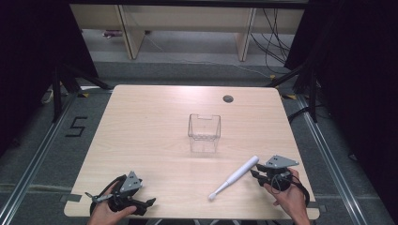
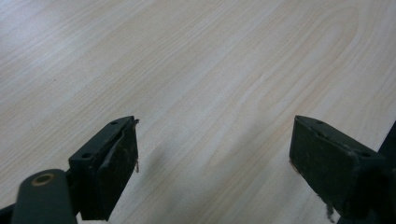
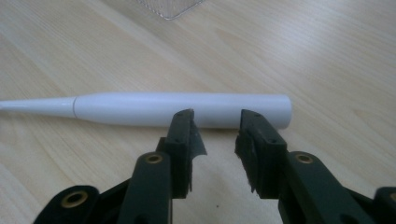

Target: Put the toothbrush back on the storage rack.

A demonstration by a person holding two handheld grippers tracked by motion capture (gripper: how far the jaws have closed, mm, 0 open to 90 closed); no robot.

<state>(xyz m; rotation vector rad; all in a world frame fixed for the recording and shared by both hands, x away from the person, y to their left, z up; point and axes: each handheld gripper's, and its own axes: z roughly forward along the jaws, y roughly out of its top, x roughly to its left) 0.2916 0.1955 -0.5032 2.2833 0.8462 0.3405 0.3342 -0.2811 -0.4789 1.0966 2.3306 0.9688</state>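
- Electric toothbrush point(image 1: 233, 177), white, lies flat on the desk point(image 1: 155, 131) at about 5 o'clock from desk centre; thick handle end points to 1 o'clock, thin neck to 7 o'clock.
- Brush head at the neck tip is too small to resolve in the high view; in the right gripper view the toothbrush point(image 3: 182, 109) is cut off at the frame's left edge, head not seen.
- Right gripper point(image 1: 256, 174) sits at the handle end, just beside it, held by the right hand point(image 1: 287, 194) at the desk's 5 o'clock corner.
- Right gripper point(image 3: 215, 133) jaws are narrowed but apart, nothing clamped; tips overlap the handle's near edge. Contact with the handle: cannot tell.
- Left gripper point(image 1: 146, 203) rests at the 7 o'clock edge, left hand point(image 1: 107, 214) partly cut by the bottom frame.
- Left gripper point(image 2: 212, 154) jaws stand wide apart over bare desk, nothing between them; right-hand jaw clipped by the frame corner.
- Clear plastic box point(image 1: 204, 132) stands upright near desk centre, at 11 o'clock from the toothbrush, well apart. Transparent walls make its contents hard to judge; in the right gripper view its corner point(image 3: 170, 7) shows, cropped at the top edge.
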